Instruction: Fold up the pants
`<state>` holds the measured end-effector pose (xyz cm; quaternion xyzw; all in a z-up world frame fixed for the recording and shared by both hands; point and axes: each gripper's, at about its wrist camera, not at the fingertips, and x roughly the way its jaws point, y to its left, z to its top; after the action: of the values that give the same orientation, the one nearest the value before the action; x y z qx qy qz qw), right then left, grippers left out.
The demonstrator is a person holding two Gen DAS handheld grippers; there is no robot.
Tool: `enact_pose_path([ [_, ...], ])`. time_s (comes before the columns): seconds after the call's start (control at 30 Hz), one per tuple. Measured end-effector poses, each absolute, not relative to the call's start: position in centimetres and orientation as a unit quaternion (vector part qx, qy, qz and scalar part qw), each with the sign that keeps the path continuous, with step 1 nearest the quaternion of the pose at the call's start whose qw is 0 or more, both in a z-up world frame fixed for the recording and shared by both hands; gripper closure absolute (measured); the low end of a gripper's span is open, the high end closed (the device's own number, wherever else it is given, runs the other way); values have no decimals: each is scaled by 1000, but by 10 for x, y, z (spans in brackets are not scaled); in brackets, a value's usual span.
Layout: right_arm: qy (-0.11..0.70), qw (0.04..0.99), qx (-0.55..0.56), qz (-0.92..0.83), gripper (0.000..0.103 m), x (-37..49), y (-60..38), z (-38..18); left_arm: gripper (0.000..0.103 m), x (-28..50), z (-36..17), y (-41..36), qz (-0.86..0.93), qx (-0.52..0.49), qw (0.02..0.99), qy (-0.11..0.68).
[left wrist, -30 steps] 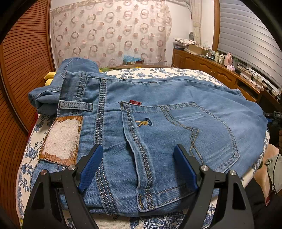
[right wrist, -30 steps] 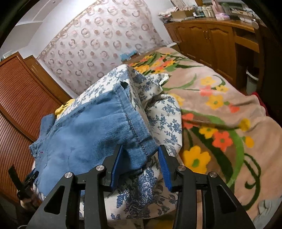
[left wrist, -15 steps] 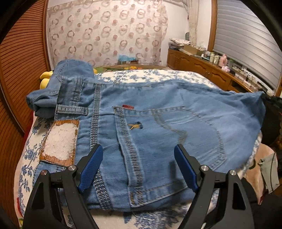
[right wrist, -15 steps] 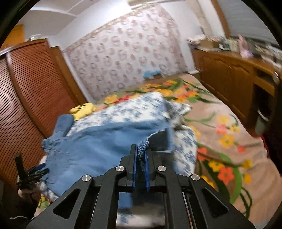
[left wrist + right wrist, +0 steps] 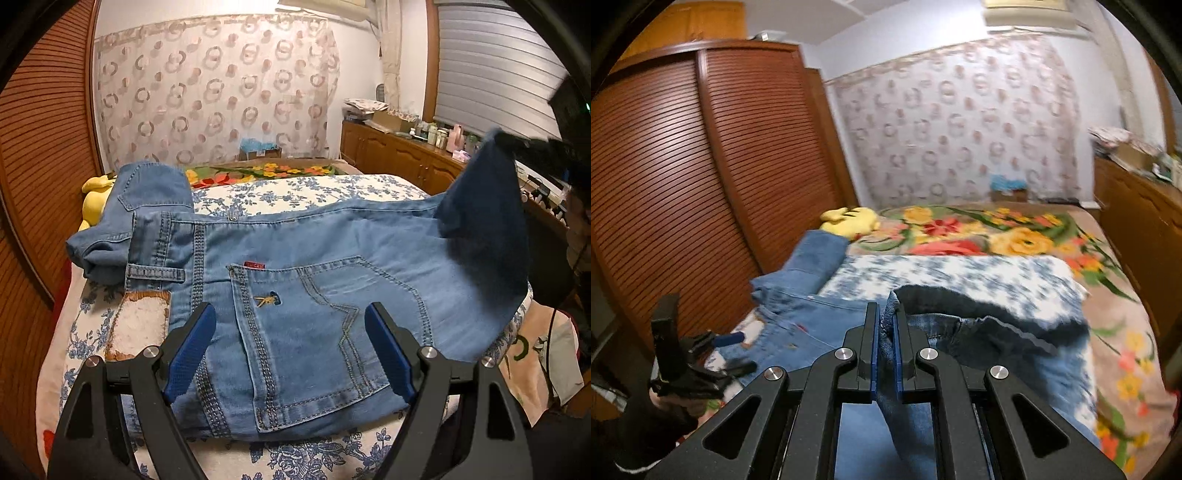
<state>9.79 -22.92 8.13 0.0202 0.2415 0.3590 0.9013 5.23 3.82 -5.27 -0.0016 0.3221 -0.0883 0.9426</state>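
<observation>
Blue jeans (image 5: 314, 295) lie across a blue-flowered white quilt (image 5: 280, 192), back pocket and waistband label up. My left gripper (image 5: 290, 345) hovers open above the pocket area, nothing between its fingers. My right gripper (image 5: 885, 332) is shut on a fold of the jeans' leg end (image 5: 888, 306), which is lifted off the quilt. In the left wrist view that raised denim corner (image 5: 480, 206) stands up at the right, with the right gripper (image 5: 524, 146) dark and blurred at its top. The left gripper (image 5: 701, 350) shows at the lower left of the right wrist view.
The quilt (image 5: 960, 273) lies on a flowered bed cover (image 5: 1015, 236). A yellow plush toy (image 5: 851, 219) sits by the louvred wardrobe (image 5: 683, 184) at the left. A wooden cabinet (image 5: 399, 155) with clutter runs along the right wall. A patterned curtain (image 5: 221, 92) hangs behind.
My right gripper closed on the jeans' leg end and carried it up and toward the waistband side. The left gripper rose slightly and stayed open.
</observation>
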Motion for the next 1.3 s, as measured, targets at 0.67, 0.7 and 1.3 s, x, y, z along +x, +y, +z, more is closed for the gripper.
enact_pose_path([
  [0.67,298,845,-18,445,97,215,-159,41,20,44,-61,52,-80,-16,939,335],
  [0.7,301,845,-21,442,97,220,-159,38,20,44,-62,53,-79,-17,939,335],
  [1.3,283,858,-83,421,65,201,-150,44,20,53,-67,47,-88,-18,935,343],
])
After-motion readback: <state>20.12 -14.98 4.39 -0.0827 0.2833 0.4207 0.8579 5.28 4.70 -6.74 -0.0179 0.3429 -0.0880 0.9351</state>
